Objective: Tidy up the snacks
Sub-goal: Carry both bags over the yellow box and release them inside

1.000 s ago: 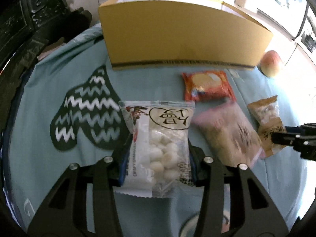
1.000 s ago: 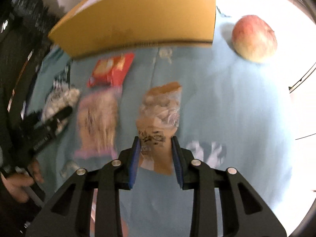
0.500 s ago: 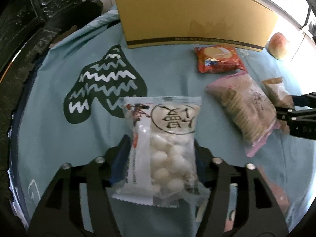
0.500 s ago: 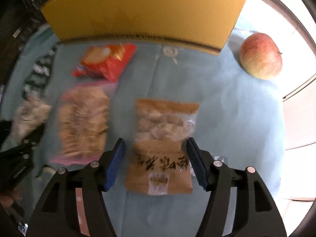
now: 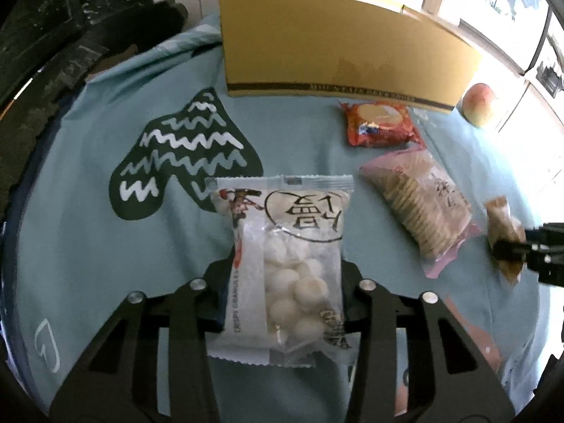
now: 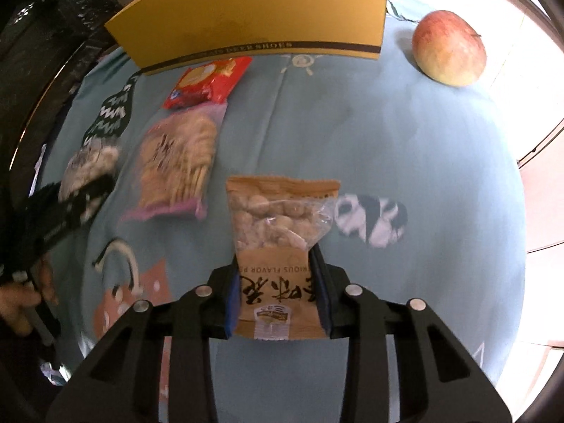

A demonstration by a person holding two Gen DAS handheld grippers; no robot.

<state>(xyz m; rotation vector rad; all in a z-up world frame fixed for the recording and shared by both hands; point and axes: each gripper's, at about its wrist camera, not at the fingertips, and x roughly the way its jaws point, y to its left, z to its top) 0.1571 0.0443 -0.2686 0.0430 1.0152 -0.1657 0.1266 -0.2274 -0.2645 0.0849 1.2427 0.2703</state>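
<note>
A white bag of pale round snacks (image 5: 285, 246) sits between the fingers of my left gripper (image 5: 287, 275). Its jaws are closing and the pads press on the bag's sides. My right gripper (image 6: 278, 275) has a brown peanut bag (image 6: 278, 211) between its blue pads, jaws closing and pinching the lower half. Both bags hang just over the blue tablecloth (image 5: 88, 229). A pink cracker bag (image 5: 419, 204) and a red biscuit pack (image 5: 379, 123) lie on the cloth between the two grippers. In the left wrist view the right gripper (image 5: 528, 250) shows at the right edge.
A yellow cardboard box (image 5: 335, 46) stands at the back of the table, its front wall facing me. An apple (image 6: 449, 47) rests to the right of the box. Dark carved furniture (image 5: 53, 35) borders the table on the left. A hand (image 6: 21, 303) shows at the left edge.
Half a second ago both grippers stood wider, the peanut bag lying flat on the cloth. Both have since narrowed onto their bags.
</note>
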